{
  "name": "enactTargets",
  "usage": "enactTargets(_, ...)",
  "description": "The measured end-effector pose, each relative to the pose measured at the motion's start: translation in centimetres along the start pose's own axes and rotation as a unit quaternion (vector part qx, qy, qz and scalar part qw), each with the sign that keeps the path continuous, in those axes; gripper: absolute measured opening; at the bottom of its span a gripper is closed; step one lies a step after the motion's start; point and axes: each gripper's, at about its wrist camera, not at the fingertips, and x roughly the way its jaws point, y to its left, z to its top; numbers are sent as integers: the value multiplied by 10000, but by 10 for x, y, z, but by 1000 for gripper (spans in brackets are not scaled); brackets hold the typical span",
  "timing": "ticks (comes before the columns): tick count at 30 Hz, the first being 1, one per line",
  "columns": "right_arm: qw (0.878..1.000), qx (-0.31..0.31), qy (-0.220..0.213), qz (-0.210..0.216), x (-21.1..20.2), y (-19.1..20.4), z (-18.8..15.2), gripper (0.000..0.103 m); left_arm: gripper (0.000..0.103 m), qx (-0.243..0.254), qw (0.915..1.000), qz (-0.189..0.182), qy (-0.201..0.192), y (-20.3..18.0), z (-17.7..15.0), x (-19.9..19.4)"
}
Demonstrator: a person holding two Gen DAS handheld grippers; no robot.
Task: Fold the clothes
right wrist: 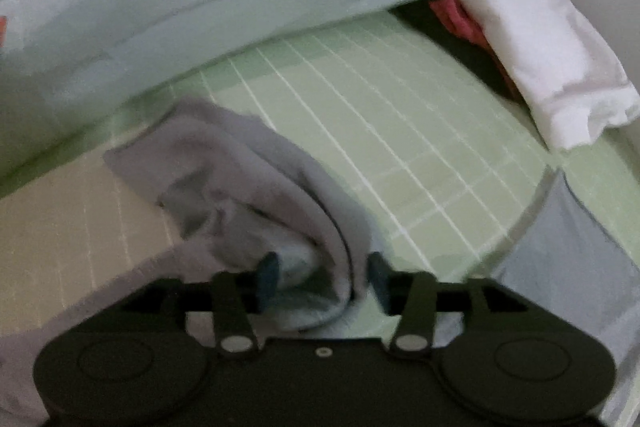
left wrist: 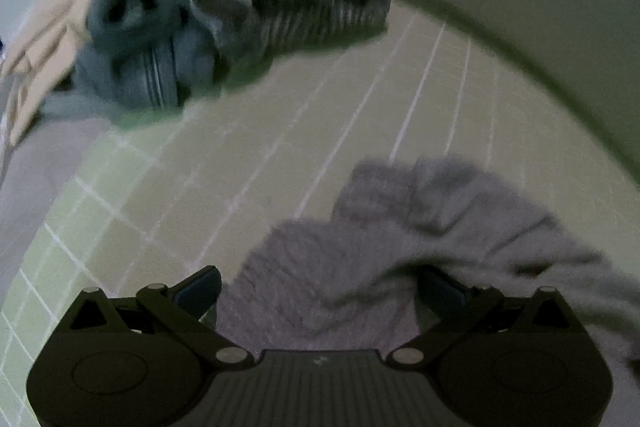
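No writing can be read in either view. The left tool points low over a green gridded mat, its fingers spread wide with the grey cloth bunched between them, unpinched; the right tool is also parted, a fold of the same grey cloth lying loose in the gap. On the mat's far side lie a dark striped garment under beige fabric, and a white roll over something red, beside pale walls.
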Motion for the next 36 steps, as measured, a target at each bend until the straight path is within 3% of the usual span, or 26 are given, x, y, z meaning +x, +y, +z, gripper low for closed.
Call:
enactTargets(3, 9998, -23, -151, 87, 3, 2, 7, 70, 103, 77, 9990, -288, -329, -4, 13, -11)
enactTargets(9, 9996, 203, -28, 215, 14, 8, 13, 72, 98, 471, 9976, -499, -84, -28, 35, 21)
enactTargets(11, 9994, 238, -12, 231, 16, 9, 13, 72, 85, 591, 9972, -453, 32, -36, 36, 30)
enactTargets(14, 9996, 214, 5, 175, 20, 9, 12, 71, 49, 749, 9964, -380, 130, -45, 40, 41)
enactTargets(17, 9993, 337, 30, 164, 23, 4, 11, 70, 32, 782, 9963, -299, -210, -40, 58, 31)
enactTargets(19, 9991, 396, 35, 161, 23, 1, 10, 68, 30, 804, 9955, -244, -437, -37, 71, 25)
enactTargets(23, 9992, 359, -54, 140, 17, -1, 9, 67, 30, 669, 9921, -89, -1059, -27, 100, 7)
enactTargets(26, 9989, 415, -113, 186, 11, -4, 7, 67, 31, 82, 9867, 193, -1614, -14, 119, -1)
enactTargets(27, 9987, 449, -113, 204, 11, -5, 6, 67, 36, -127, 9860, 299, -1635, -12, 124, 2)
enactTargets(29, 9985, 478, -114, 240, 10, -5, 6, 68, 43, -204, 9897, 375, -1365, -15, 124, 11)
enactTargets(31, 9985, 468, -132, 244, 9, -4, 5, 71, 71, -145, 9934, 395, -1070, -20, 118, 19)
enactTargets(33, 9985, 441, -200, 241, 10, -3, 7, 76, 88, 83, 9947, 334, -973, -30, 101, 17)
enactTargets(36, 9986, 379, -283, 249, 11, 0, 11, 77, 89, 227, 9962, 327, -777, -36, 75, 15)
